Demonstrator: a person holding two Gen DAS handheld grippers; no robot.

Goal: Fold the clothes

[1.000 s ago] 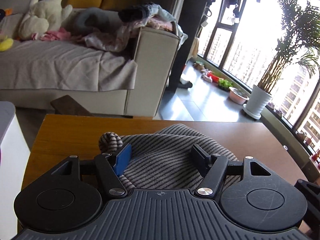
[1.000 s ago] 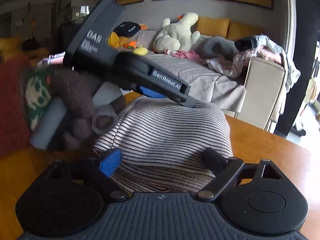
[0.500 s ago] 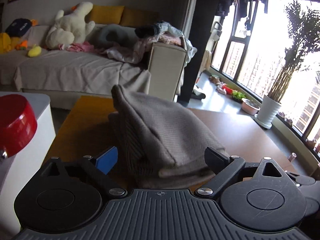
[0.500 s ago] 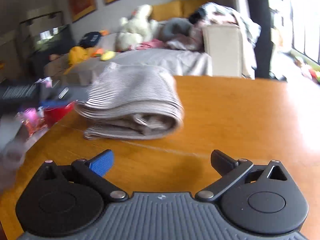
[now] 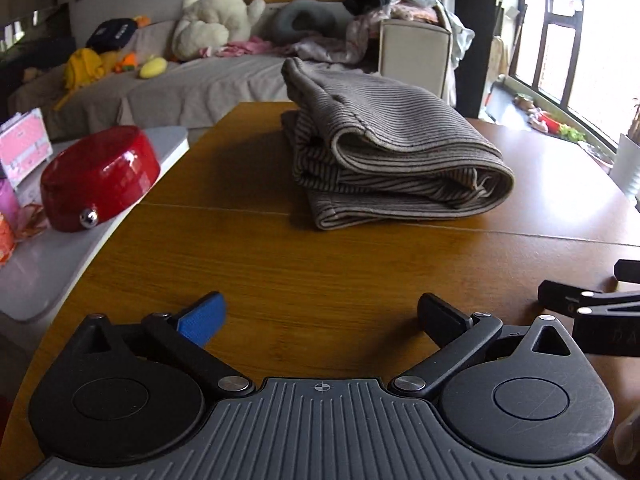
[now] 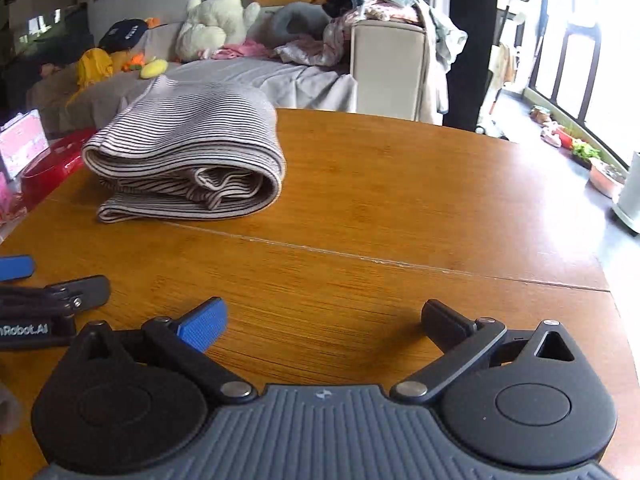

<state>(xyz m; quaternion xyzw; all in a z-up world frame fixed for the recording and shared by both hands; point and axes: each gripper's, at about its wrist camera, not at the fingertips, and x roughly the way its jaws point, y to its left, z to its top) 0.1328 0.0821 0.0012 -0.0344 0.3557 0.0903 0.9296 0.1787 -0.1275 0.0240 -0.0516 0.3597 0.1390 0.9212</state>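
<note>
The garment (image 5: pixel 392 160), striped knit, lies folded in a thick bundle on the table (image 5: pixel 320 272); in the left wrist view it sits in the upper centre of the frame, in the right wrist view at upper left (image 6: pixel 188 152); neither tool touches it. Left gripper (image 5: pixel 320 316): jaws spread, nothing between them, held low over bare wood at the bottom of the frame, well apart from the bundle. Right gripper (image 6: pixel 324 318): jaws likewise spread and empty, just beside the left one, whose tip shows at the left edge of its view. Judgement: both stand clear so the fold can settle undisturbed; the fold looks complete, though the open end is uneven, layers showing. A red bowl (image 5: pixel 100 176) stands on a side surface at left, clear of the work.
</note>
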